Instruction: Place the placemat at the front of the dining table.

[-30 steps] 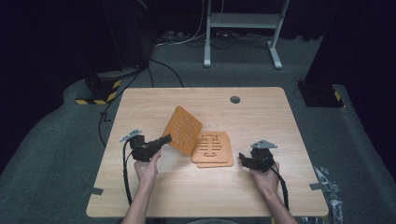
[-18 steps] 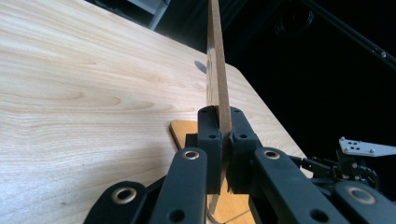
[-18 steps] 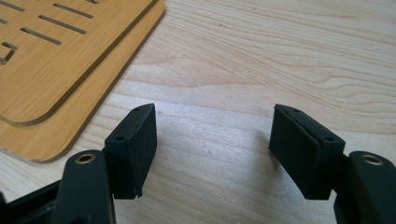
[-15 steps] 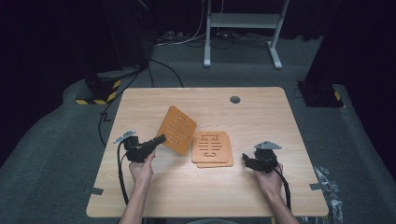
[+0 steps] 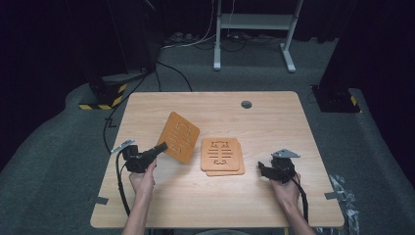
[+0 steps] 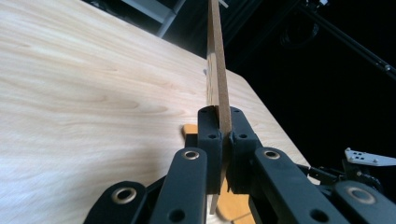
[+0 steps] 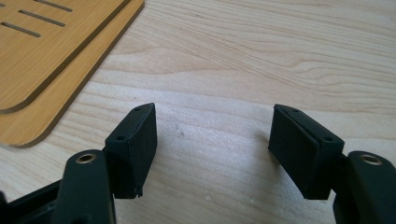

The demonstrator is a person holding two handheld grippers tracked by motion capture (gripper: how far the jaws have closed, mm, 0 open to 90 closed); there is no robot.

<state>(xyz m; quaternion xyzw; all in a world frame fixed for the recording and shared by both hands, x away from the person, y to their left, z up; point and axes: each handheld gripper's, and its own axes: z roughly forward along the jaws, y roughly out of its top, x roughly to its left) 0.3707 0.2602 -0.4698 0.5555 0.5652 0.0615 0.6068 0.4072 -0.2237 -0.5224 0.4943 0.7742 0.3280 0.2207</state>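
My left gripper (image 5: 160, 146) is shut on the lower corner of an orange slotted wooden board (image 5: 179, 136), which it holds tilted above the left half of the table. In the left gripper view the board (image 6: 215, 60) stands edge-on, clamped between the gripper (image 6: 224, 135) jaws. Two more orange boards (image 5: 221, 154) lie stacked flat at the table's middle, and in the right gripper view the stack (image 7: 51, 51) lies at upper left. My right gripper (image 5: 262, 169) rests low on the table to the right of the stack, open (image 7: 212, 140), with bare wood between its fingers.
The wooden table (image 5: 274, 122) has a round grey cable hole (image 5: 246, 104) near its far edge. Cables trail from both grippers toward the front edge. A yellow-black striped block (image 5: 103, 95) and a white metal stand (image 5: 254, 29) sit on the dark floor beyond the table.
My left gripper has carried the held board leftward, away from the stack. The right gripper has stayed about where it was.
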